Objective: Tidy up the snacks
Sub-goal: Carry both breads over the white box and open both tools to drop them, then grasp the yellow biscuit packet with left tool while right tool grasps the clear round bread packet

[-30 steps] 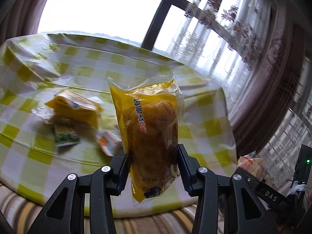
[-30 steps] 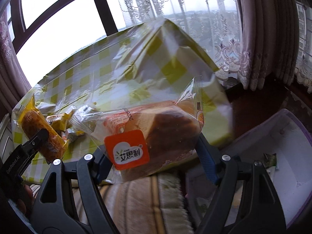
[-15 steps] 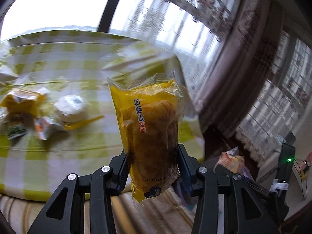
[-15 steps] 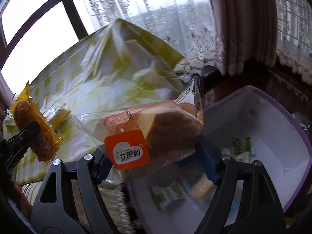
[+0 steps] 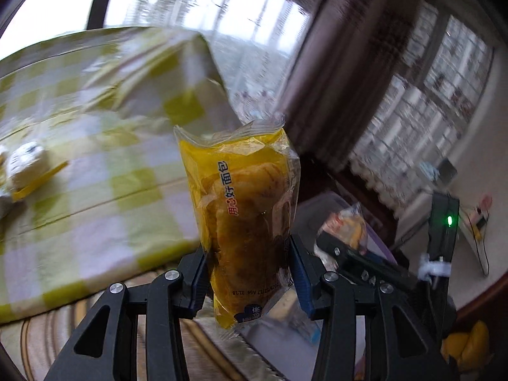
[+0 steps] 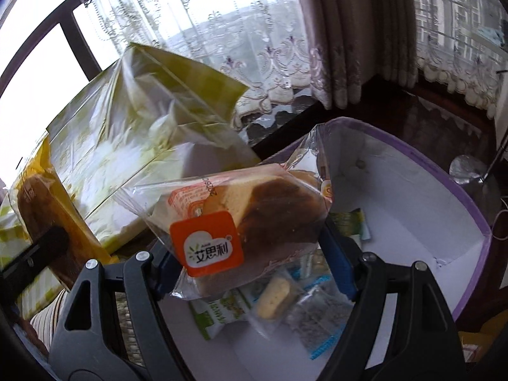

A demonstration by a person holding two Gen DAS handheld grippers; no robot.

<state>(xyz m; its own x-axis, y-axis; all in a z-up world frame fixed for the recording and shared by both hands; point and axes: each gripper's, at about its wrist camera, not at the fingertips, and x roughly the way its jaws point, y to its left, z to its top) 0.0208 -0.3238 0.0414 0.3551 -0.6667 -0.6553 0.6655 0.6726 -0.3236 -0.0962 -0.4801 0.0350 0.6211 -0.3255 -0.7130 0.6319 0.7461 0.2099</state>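
Both hands are loaded here: the left gripper is clamped on a yellow bread packet, pinched low on its body so it stands upright and clear of the checked tabletop, and the right gripper is squeezed onto a clear-wrapped cake slice with the orange label facing the camera. That cake hangs right above the white bin with the purple rim, which sits beside the tabletop, lower down, an easy drop for anything carried off the edge. Small packets already lie in the bin's bottom, so this looks like the collecting point. One white snack on a yellow tray sits on the cloth, well apart from both grippers. I'd judge the cake goes in first, the yellow packet next.
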